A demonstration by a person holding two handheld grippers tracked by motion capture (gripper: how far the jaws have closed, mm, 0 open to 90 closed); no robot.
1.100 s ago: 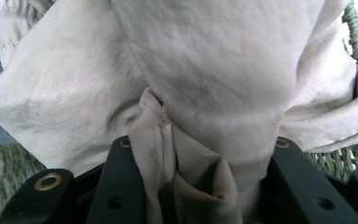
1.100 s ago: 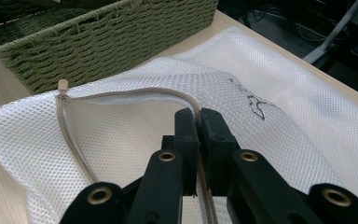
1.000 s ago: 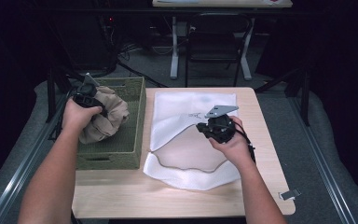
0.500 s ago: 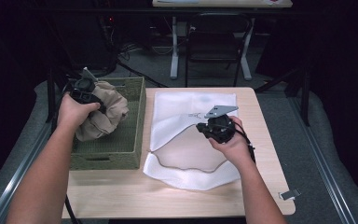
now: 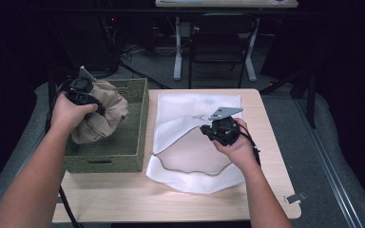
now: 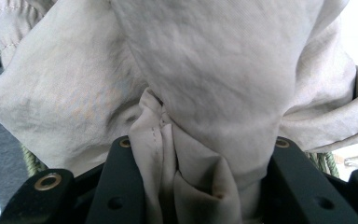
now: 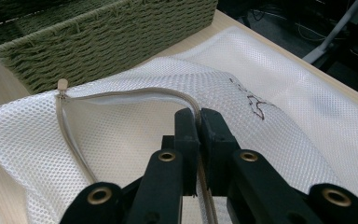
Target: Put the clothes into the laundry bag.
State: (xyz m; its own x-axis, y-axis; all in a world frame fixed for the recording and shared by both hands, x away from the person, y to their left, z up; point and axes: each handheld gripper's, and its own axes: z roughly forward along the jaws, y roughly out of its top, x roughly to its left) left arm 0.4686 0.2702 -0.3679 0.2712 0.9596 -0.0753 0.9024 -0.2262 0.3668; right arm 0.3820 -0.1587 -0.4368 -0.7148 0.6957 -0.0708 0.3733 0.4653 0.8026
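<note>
Gripping a bunched beige garment (image 5: 100,116), the left gripper (image 5: 83,95) holds it above the left part of the green woven basket (image 5: 123,152), with the cloth hanging down toward the basket's inside. In the left gripper view the two black jaws are clamped on a gathered fold of the garment (image 6: 200,140), which fills the space between them and spreads wide above. The right gripper (image 5: 223,129) sits over the white mesh laundry bag (image 5: 190,156), which lies flat on the wooden table (image 5: 171,199) just beside the basket. In the right gripper view its jaws are pressed together on the beige zipper edge (image 7: 135,93) of the bag's opening, lifting that edge slightly; the zipper pull (image 7: 62,85) lies near the basket wall (image 7: 102,42).
</note>
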